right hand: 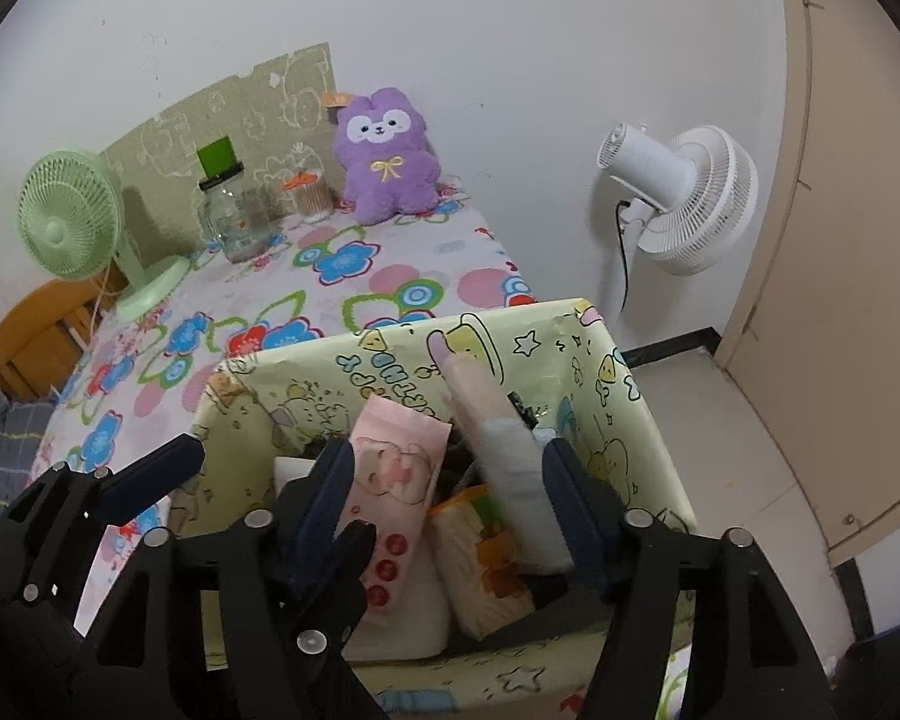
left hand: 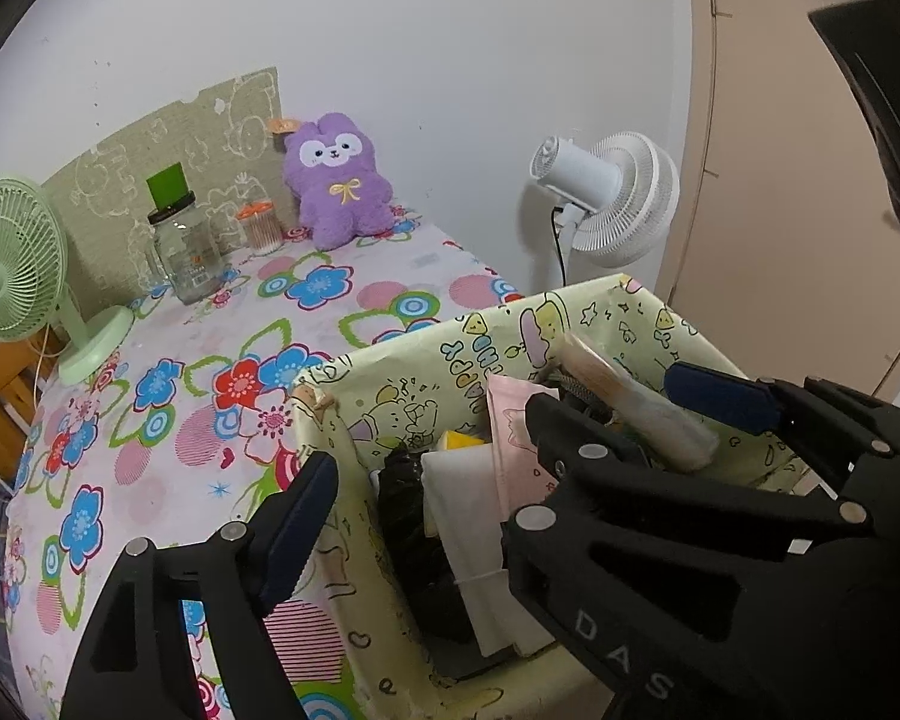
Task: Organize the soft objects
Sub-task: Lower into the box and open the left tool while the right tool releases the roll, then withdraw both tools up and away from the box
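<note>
A purple plush toy [left hand: 336,183] sits upright against the wall at the far end of the floral tablecloth [left hand: 222,324]; it also shows in the right wrist view [right hand: 387,159]. A pale yellow cartoon-print box [left hand: 426,354] [right hand: 630,420] stands at the near right, filled with tissue packs and soft packets, among them a pink pack [right hand: 393,468]. My left gripper [left hand: 426,474] is open over the box's left wall. My right gripper [right hand: 447,483] is open above the box's contents, one finger on each side of the packets. Nothing is held.
A green desk fan [left hand: 15,264] stands at the table's left edge. A glass jar [left hand: 183,252] with a green card and a cotton swab jar [left hand: 259,231] stand before a patterned board. A white floor fan [right hand: 684,198] stands by the wall, next to a beige door [right hand: 858,240].
</note>
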Demonstrator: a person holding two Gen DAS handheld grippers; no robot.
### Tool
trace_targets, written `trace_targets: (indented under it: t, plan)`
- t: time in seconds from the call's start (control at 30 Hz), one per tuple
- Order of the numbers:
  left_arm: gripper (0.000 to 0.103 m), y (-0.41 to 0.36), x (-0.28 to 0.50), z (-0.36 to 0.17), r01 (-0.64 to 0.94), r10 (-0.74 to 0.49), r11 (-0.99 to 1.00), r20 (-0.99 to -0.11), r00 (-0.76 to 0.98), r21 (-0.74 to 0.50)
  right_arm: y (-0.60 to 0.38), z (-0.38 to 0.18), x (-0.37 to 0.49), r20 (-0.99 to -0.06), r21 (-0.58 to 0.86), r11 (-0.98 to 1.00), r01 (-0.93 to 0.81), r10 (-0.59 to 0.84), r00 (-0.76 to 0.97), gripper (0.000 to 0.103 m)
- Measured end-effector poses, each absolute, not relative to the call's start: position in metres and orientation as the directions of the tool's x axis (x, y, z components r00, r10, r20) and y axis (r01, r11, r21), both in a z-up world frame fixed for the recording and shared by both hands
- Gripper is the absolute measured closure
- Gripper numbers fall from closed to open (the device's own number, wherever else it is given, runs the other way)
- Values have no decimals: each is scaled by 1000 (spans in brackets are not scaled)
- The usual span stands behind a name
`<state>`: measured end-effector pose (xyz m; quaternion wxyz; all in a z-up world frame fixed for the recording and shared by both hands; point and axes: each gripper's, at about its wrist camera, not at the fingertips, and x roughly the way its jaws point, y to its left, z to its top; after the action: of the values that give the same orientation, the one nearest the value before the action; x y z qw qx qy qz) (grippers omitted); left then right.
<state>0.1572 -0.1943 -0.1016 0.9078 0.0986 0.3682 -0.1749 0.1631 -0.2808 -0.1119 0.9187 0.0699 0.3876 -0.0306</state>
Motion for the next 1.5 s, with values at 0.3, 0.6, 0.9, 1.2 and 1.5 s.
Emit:
trace_targets:
  t: [0.3, 0.6, 0.9, 1.2, 1.5]
  plan:
    - [11, -176, 147, -91, 358, -225, 932, -686, 692, 55, -263, -96, 150, -691, 60, 993, 102, -33, 722, 29]
    - [4, -140, 132, -78, 300, -197, 953, -653, 732, 49, -234, -81, 137, -658, 40, 996, 78, -32, 752, 18]
    - [1, -101, 116, -65, 237, -154, 970, -630, 761, 48, -199, -67, 124, -631, 30, 999, 38, -10, 776, 14]
    - [0, -62, 94, -48, 171, -117, 985, -588, 801, 37, -171, -46, 103, -582, 11, 1000, 8, 0, 814, 10]
    - [0, -28, 70, -34, 112, -83, 993, -542, 836, 20, -149, -29, 78, -533, 3, 1000, -23, 21, 846, 8]
